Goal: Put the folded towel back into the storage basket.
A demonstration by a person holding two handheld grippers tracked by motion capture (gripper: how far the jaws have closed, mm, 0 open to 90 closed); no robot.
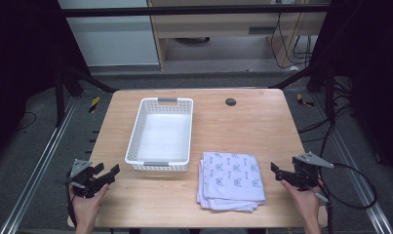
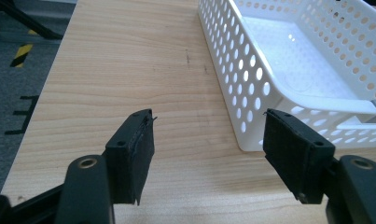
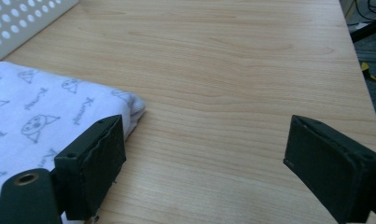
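1. The folded cloth (image 1: 231, 181) sits just inboard of the right gripper (image 1: 278, 173), toward the table's middle, so that hand is clearly the closer one; in the right gripper view the cloth (image 3: 41, 116) has its corner right beside one jaw.
2. The right gripper's jaws are spread wide with only bare wood between them, gripping nothing.
3. The left gripper (image 1: 108, 174) is also wide open and empty, with the white basket (image 2: 251, 84) near corner just ahead of one jaw.
4. The basket (image 1: 135, 141) runs lengthwise away from the person, directly beyond the cloth's left side.
5. I'd guess the cloth goes in there. There's open table to the right and behind the cloth, while its front edge is near the table lip.
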